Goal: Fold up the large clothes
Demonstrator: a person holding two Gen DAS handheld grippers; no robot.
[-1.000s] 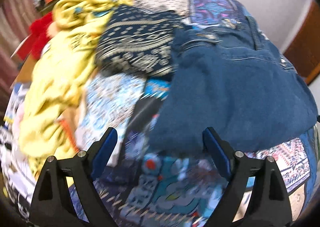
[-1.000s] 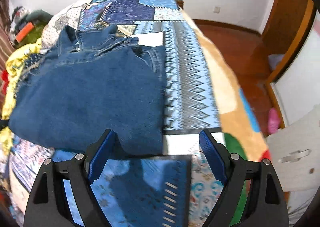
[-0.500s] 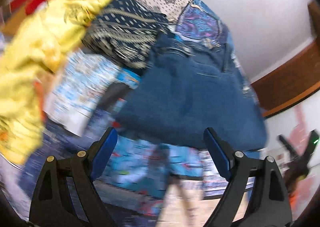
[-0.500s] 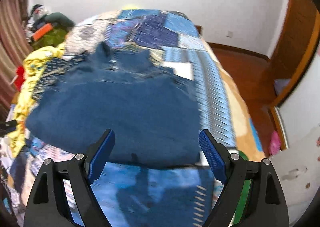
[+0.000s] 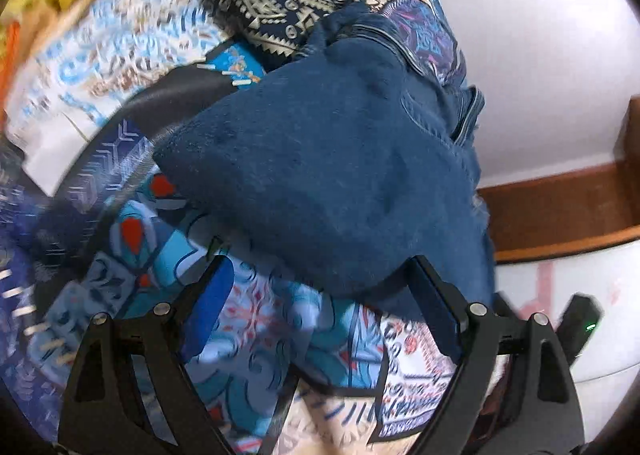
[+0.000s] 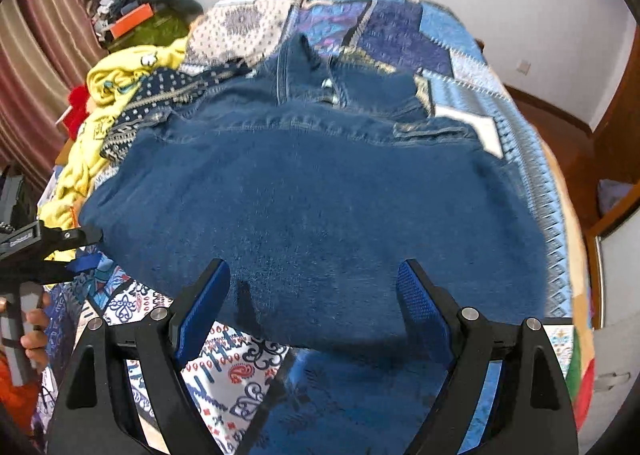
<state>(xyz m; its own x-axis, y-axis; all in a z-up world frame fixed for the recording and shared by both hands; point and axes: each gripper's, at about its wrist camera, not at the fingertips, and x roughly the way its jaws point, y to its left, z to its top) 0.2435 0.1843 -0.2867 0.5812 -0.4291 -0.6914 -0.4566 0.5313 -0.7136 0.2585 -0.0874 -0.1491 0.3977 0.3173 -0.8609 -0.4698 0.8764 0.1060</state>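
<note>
I see the dark blue denim jacket [image 6: 320, 195] lying flat, collar far from me, on the patchwork-quilted bed [image 6: 400, 35], beside a heap of yellow and patterned clothes [image 6: 120, 95]. My left hand-held gripper [image 5: 320, 311] and right hand-held gripper [image 6: 312, 303] are both spread, grasping nothing. I judge the denim heavy, stiff-draping, non-slippery; I would pinch the near hem corners.
</note>
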